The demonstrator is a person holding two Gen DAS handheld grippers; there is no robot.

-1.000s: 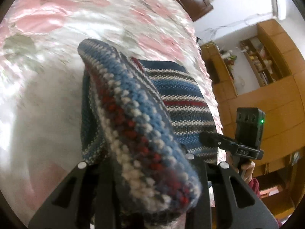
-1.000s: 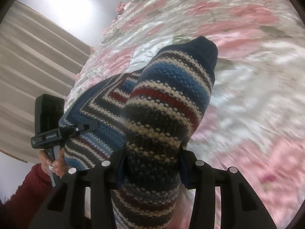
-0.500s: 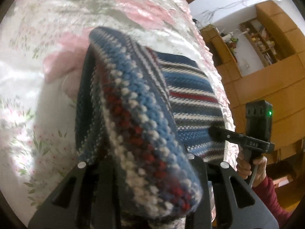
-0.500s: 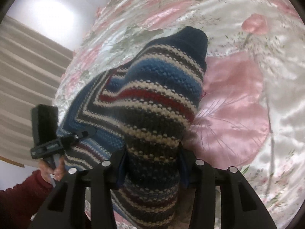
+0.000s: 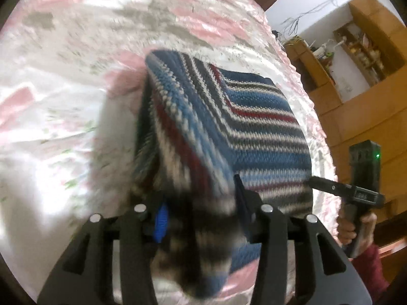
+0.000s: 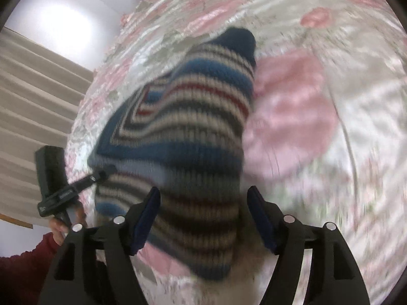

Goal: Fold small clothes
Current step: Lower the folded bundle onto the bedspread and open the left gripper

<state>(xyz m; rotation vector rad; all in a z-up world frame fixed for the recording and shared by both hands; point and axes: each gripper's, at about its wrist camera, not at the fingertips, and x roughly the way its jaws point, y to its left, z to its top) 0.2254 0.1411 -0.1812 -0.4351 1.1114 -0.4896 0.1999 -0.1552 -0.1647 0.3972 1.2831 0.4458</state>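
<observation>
A knitted garment (image 5: 254,127) striped in blue, white, grey and red lies folded on a floral satin bedspread (image 5: 76,50). Its near edge hangs blurred between the fingers of my left gripper (image 5: 201,211), whose jaws stand spread with a blue pad (image 5: 160,221) showing. In the right wrist view the same garment (image 6: 190,127) rests between the pads of my right gripper (image 6: 203,216), which is open, with a gap beside the right pad (image 6: 259,218). Each gripper also appears in the other's view, held by a hand in a dark red sleeve (image 5: 368,267).
The pink and white bedspread (image 6: 330,152) spreads around the garment. Wooden cabinets and shelves (image 5: 356,50) stand past the bed's right edge. Beige curtains (image 6: 30,101) hang on the left side.
Both grippers have widened their jaws and let go of the fold. The raised flap has dropped onto the rest of the garment, and the near edge is blurred with motion.
</observation>
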